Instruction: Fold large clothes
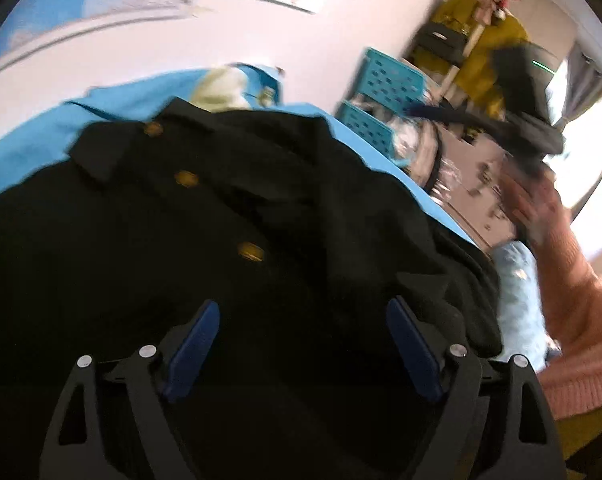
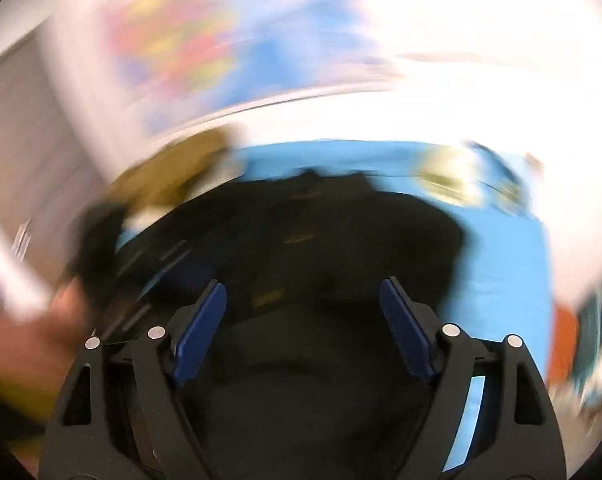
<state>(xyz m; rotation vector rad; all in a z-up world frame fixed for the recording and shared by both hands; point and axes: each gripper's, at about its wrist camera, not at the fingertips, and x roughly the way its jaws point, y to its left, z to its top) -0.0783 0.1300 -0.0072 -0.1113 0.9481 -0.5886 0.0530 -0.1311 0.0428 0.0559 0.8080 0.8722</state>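
Lying spread on a blue sheet: one black coat, collar toward the wall, three brass buttons in a row down its front, the right side bunched in folds near the sheet's edge.

Left gripper: above the coat's lower part, jaws wide apart, blue pads bare, nothing between them; whether the tips touch the cloth cannot be told.

Right gripper: seen from its own blurred view above the coat, jaws wide apart, pads bare, nothing clamped. In the left view this gripper shows only as a dark blur at the right edge, held by a hand in an orange knit sleeve.

Sheet: bare to the right of the coat in the right view.

Background, left view: pale wall with a map, two teal crates stacked beside the sheet, a mustard garment hanging behind them, a bright window with grey curtains.

Background, right view: map smeared by blur; a second hand at lower left, details unreadable.
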